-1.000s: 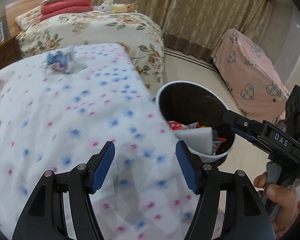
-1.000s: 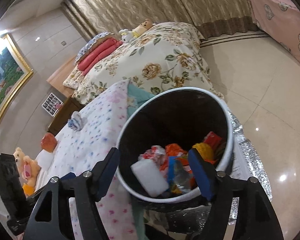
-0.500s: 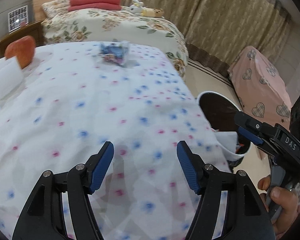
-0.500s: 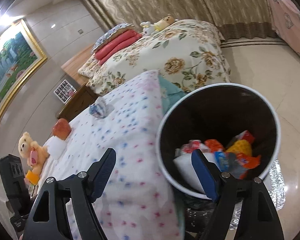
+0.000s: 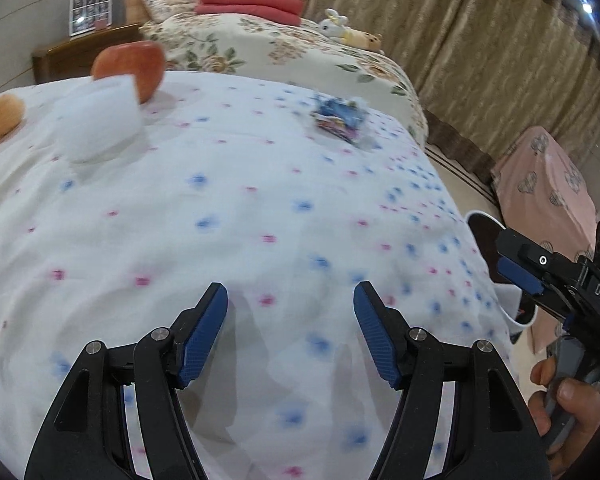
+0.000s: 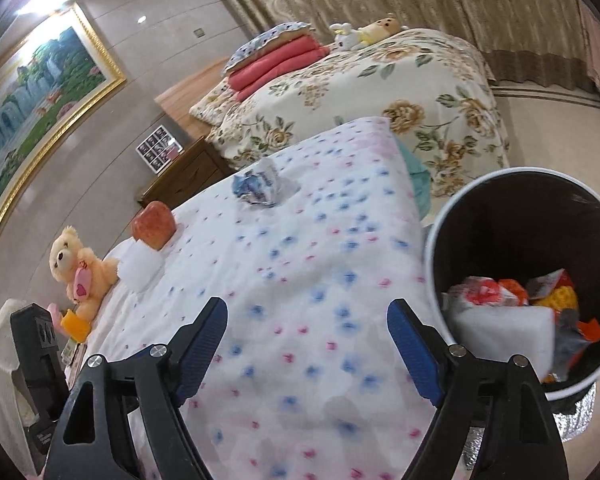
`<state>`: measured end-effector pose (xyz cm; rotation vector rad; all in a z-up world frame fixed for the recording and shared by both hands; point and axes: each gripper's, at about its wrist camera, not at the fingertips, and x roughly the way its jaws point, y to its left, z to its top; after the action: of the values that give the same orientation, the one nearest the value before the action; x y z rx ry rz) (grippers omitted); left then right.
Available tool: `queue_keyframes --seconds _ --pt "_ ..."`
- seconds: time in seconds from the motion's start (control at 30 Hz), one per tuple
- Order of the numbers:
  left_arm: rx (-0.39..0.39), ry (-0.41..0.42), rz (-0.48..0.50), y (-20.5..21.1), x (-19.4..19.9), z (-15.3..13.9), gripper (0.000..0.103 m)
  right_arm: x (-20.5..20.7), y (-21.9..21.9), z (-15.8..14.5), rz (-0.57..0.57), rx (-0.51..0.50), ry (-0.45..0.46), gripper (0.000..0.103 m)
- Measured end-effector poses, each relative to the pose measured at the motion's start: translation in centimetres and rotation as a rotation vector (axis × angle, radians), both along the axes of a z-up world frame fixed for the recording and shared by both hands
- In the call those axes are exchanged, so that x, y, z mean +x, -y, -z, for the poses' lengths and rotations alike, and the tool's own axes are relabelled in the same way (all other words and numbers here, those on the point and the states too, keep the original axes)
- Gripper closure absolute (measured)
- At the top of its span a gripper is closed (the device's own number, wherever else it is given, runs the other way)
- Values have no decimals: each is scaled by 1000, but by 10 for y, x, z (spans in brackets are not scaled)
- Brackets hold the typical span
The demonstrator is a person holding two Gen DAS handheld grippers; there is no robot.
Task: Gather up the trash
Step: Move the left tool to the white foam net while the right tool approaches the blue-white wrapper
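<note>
A crumpled blue and white wrapper [image 5: 339, 117] lies on the dotted white bed cover [image 5: 240, 216] toward its far edge; it also shows in the right wrist view [image 6: 259, 187]. A white foam block [image 5: 100, 120] lies near the head end [image 6: 140, 268]. My left gripper [image 5: 291, 320] is open and empty, low over the cover. My right gripper [image 6: 308, 340] is open and empty over the bed's near side, left of the bin. The black bin with a white rim [image 6: 516, 272] holds several wrappers and a white foam piece.
A red apple-shaped thing [image 6: 153, 225] and a teddy bear [image 6: 78, 268] sit near the foam block. A second bed with a floral cover [image 6: 360, 92] stands beyond. A pink heart-print covered piece [image 5: 548, 188] stands on the floor at the right.
Both grippers have swung left, away from the bin and over the bed. The wrapper and foam block now sit nearer the middle of both views. Both grippers stay open.
</note>
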<state>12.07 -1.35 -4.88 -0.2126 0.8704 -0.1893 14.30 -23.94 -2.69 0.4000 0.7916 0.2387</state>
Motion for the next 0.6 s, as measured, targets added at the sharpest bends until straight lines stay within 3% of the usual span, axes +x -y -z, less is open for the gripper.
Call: queue_keyframes --seconds 0.6 --pt "1 6 -153 -80 17 -1 31 37 -62 14 -101 -40 -23 17"
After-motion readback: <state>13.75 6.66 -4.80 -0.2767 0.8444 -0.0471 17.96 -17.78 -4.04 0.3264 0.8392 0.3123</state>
